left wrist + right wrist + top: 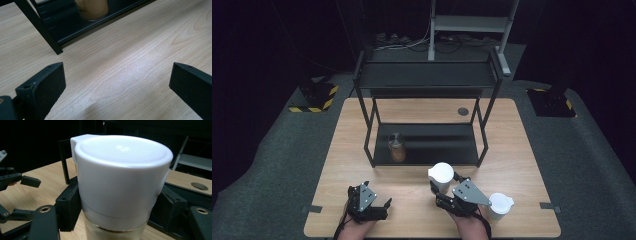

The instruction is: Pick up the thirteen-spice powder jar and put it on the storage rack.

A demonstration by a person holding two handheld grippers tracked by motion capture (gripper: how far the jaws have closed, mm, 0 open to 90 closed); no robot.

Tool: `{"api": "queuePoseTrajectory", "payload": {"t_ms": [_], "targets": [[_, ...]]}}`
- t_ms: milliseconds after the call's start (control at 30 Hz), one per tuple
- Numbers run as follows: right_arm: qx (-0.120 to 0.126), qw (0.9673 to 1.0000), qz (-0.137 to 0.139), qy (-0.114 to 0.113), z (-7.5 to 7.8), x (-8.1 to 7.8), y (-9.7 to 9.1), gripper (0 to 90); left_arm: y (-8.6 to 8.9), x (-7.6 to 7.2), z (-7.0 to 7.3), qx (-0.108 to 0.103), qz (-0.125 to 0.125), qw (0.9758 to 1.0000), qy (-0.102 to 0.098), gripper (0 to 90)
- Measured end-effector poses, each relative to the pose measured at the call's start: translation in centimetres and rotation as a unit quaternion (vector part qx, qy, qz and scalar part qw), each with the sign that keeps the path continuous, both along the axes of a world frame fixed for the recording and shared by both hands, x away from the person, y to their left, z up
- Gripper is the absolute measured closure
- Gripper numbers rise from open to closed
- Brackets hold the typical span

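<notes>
Jar (117, 195) bottom cut off by frame; shelf jar (92, 8) top cropped.

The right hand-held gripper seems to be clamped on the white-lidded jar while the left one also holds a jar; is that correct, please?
Not quite: the left hand-held gripper holds nothing, its jaws open over bare table in the left gripper view. The right hand-held gripper is indeed clamped on the white-lidded jar.

Left gripper (384, 206) rested low near the table's front edge, jaws spread wide with nothing between them, pointed toward the right. Right gripper (443, 186) sat right of it, jaws clamped on the white-lidded jar (440, 176), pointed away from the person. Both forearms entered from the bottom edge
</notes>
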State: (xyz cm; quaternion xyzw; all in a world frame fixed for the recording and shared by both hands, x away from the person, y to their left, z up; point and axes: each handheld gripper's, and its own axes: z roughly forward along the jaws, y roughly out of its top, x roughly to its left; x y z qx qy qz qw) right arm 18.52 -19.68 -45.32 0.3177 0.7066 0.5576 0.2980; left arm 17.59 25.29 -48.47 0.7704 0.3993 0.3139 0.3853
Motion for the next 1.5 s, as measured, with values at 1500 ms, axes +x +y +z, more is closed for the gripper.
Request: {"api": "queuePoseTrajectory", "payload": {"t_ms": [1500], "targets": [[0.006,0.9998,-0.02,-0.001,-0.3,7.8,4.4,30.4,0.5,-0.1,-0.1,-0.012,-0.004,0.9999,-0.002,0.8]]}}
